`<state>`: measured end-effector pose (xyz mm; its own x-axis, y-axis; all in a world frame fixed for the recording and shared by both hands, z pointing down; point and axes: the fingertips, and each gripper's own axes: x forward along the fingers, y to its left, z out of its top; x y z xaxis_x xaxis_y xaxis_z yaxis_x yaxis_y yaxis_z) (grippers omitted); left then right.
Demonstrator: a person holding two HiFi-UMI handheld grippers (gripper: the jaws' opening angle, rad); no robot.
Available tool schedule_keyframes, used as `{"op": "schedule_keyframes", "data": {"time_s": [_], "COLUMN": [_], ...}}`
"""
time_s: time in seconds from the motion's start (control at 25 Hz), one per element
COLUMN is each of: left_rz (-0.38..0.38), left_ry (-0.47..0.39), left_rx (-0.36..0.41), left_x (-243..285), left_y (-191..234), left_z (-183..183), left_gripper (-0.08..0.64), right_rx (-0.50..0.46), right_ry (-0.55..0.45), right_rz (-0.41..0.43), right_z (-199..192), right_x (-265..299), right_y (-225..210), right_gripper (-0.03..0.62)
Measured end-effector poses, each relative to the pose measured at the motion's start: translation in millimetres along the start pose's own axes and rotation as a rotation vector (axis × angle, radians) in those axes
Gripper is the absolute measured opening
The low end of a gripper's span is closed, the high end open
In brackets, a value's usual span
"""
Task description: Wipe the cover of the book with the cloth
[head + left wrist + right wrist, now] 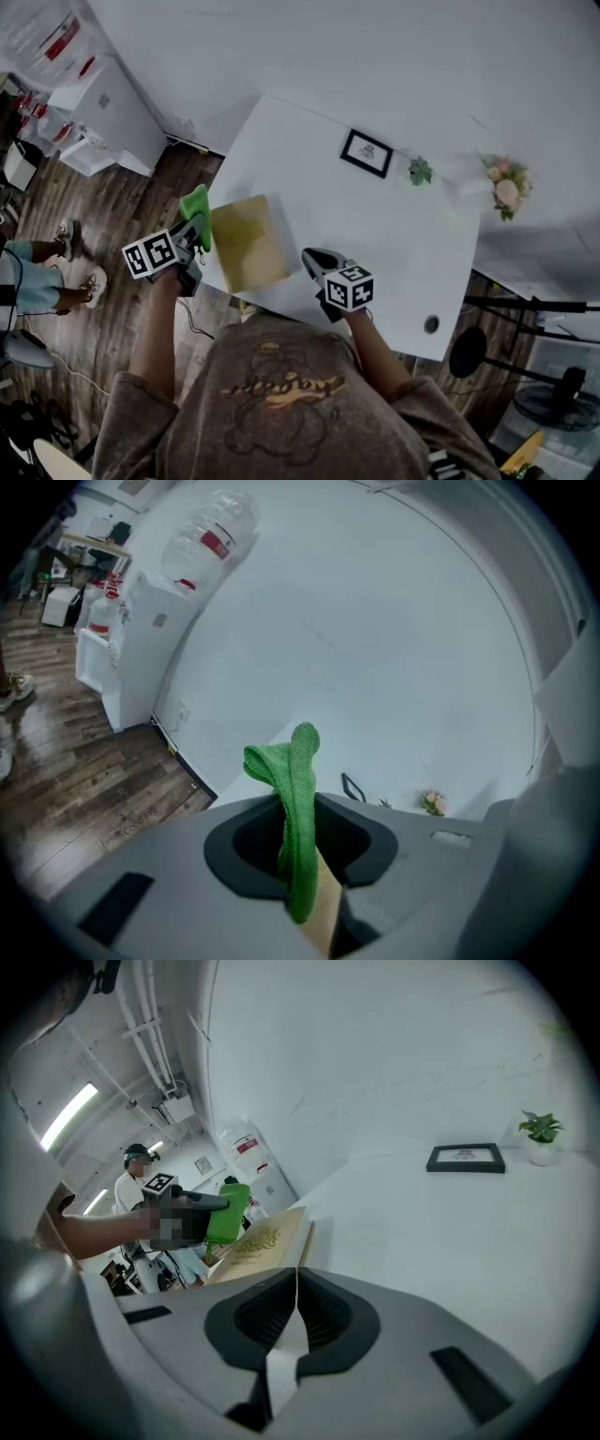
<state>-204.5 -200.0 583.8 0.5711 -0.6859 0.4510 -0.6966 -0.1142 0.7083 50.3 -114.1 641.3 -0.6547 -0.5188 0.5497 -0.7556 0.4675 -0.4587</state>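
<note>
Left gripper (199, 231) clamps green cloth (195, 204) at left edge of book (247, 242), which lies flat nr front-left corner of table (394, 234). Right gripper (314, 259), jaws together w/ nothing between, just right of book.

left tool (197, 232) clamped, right tool (315, 260) closed, empty
</note>
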Motion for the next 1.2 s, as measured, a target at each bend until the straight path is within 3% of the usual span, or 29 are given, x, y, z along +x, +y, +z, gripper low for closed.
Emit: {"op": "schedule_keyframes", "data": {"time_s": [0.2,0.4,0.8,1.2], "left_rz": [0.055,0.093,0.098,0.078], "left_ry": [0.003,0.061,0.237,0.288], "left_rx": [0.022,0.116,0.322,0.37], "left_x": [-7,5,44,51], "left_y": [21,25,13,-3], "left_z": [-1,-12,-39,-52], "left_gripper": [0.069,0.069,0.069,0.069], "right_rx": [-0.01,-0.015,-0.016,-0.011], "right_ry": [0.009,0.011,-0.001,-0.016], "right_rz": [0.003,0.006,-0.014,-0.02], "right_z": [3,4,7,6], "right_x": [7,10,2,-6], "right_y": [2,4,4,0], "right_gripper": [0.009,0.008,0.008,0.006]}}
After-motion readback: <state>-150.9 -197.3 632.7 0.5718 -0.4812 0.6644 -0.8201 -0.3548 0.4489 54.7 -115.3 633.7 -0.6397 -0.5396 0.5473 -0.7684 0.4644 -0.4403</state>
